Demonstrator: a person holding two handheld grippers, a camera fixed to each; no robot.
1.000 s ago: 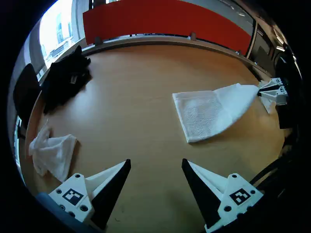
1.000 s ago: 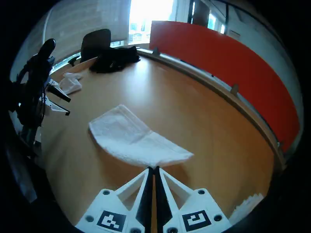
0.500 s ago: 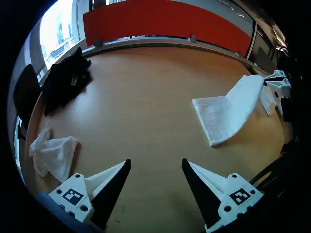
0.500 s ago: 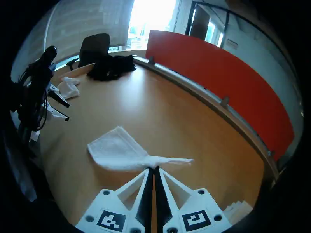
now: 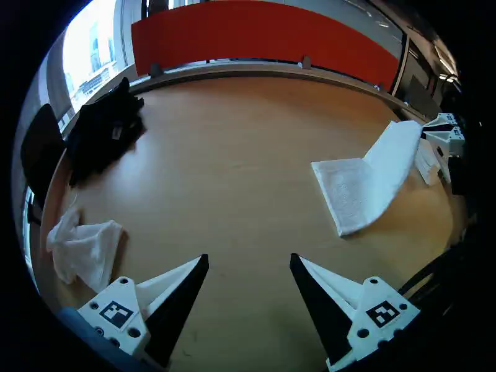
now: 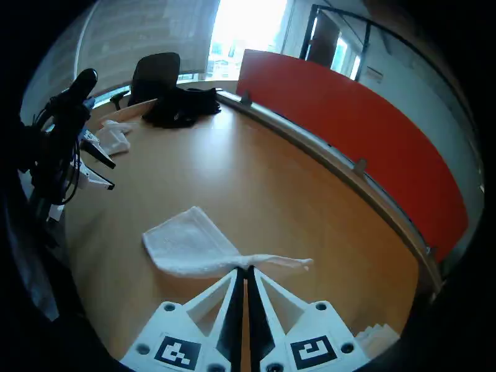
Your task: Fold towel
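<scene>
- White towel [image 6: 186, 245] lies on the wooden table [image 6: 260, 186], directly in front of the right gripper [image 6: 246, 273], with its near edge drawn up to the fingertips.
- The fingers of the right gripper are pressed together and pinch this near edge, so the cloth rises from the table toward them.
- The left gripper view shows the same towel [image 5: 366, 180] from the side. One part lies flat on the table [image 5: 217, 155], and the other part slopes up to the right gripper [image 5: 443, 130] at the far right.
- The left gripper [image 5: 248, 260] has its fingers spread wide and holds nothing. It hangs over bare wood, well apart from the towel.
- The right gripper view shows the left gripper [image 6: 102, 168] at the far left, with dark cables beside it.
- A crumpled white cloth [image 5: 84, 248] lies near the table edge, and a black garment [image 5: 102, 130] lies further along the same side.
- A red panel [image 6: 359, 124] stands along the far edge of the table, and a dark chair [image 6: 152, 74] stands behind the black garment [image 6: 183, 105].
</scene>
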